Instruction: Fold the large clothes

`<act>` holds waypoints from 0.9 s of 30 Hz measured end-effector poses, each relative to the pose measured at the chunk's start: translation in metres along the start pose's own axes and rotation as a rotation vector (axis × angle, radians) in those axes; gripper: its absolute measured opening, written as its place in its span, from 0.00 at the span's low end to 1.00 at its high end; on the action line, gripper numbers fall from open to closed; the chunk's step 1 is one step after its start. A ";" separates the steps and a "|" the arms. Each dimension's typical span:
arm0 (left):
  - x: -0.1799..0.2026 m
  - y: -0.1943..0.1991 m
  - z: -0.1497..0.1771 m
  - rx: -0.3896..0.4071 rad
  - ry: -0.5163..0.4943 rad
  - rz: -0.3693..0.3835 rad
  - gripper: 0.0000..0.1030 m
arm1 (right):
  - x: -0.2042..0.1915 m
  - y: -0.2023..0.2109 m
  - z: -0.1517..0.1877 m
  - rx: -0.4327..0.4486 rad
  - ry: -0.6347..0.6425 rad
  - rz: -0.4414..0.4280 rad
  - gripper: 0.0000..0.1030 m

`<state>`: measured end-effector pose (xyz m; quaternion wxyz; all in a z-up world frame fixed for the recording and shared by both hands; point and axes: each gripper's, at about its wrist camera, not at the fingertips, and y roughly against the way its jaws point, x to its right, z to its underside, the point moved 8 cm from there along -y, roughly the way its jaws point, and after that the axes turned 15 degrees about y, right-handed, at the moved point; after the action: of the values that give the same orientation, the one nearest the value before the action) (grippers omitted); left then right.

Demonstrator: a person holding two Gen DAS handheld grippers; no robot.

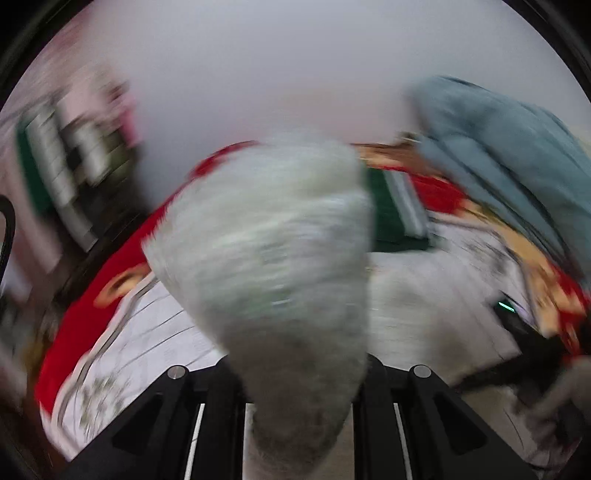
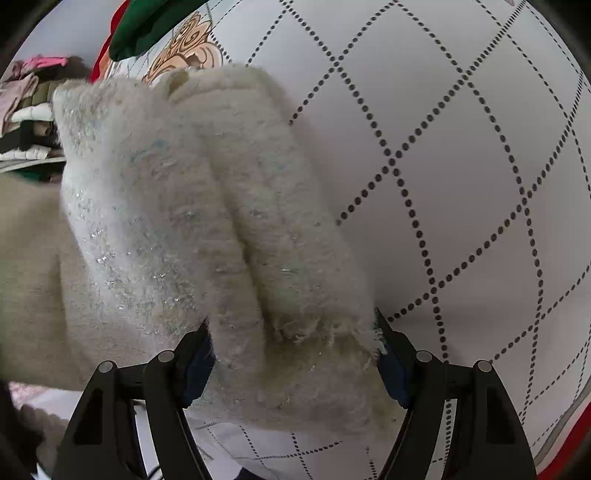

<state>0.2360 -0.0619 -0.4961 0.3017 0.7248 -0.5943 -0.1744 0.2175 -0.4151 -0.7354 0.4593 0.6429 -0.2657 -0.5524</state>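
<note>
Cream-white fluffy knit, flecked with shiny threads, fills both views: this large sweater (image 2: 207, 229) is the garment being folded, and it lies bunched in thick rolls on a white quilted cover (image 2: 461, 155) stitched with a dotted diamond pattern and edged in red. In the right wrist view the right gripper (image 2: 293, 354) points steeply down at the cover, its jaws wide apart with a roll of the sweater lying between them; the cloth reaches both blue pads, yet I judge they frame the roll and do not pinch it, as for a fresh hold or a let-go. In the left wrist view, heavily blurred, the left gripper (image 1: 301, 384) is closed narrow on a wad of the same knit, which rises in front of the lens, probably lifted so that a part can be carried over the rest. Further out lie a green garment (image 2: 147, 26) at the cover's edge, a blue-grey garment (image 1: 509, 158) beyond it, and a stack of clothes (image 2: 29, 122) to the side.
</note>
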 end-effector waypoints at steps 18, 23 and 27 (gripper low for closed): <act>0.093 -0.047 0.131 -0.244 -0.486 0.147 0.19 | 0.027 0.051 0.021 0.024 -0.049 -0.093 0.71; 0.091 -0.025 0.127 -0.288 -0.427 0.162 0.54 | 0.030 0.108 0.027 0.154 -0.105 -0.120 0.74; 0.074 -0.006 0.125 -0.307 -0.348 0.163 0.91 | 0.015 0.123 0.013 0.184 -0.105 -0.256 0.81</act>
<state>0.1817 -0.1617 -0.5866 0.3145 0.5793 -0.6602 -0.3601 0.2291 -0.4855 -0.6335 0.3097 0.6810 -0.2546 -0.6128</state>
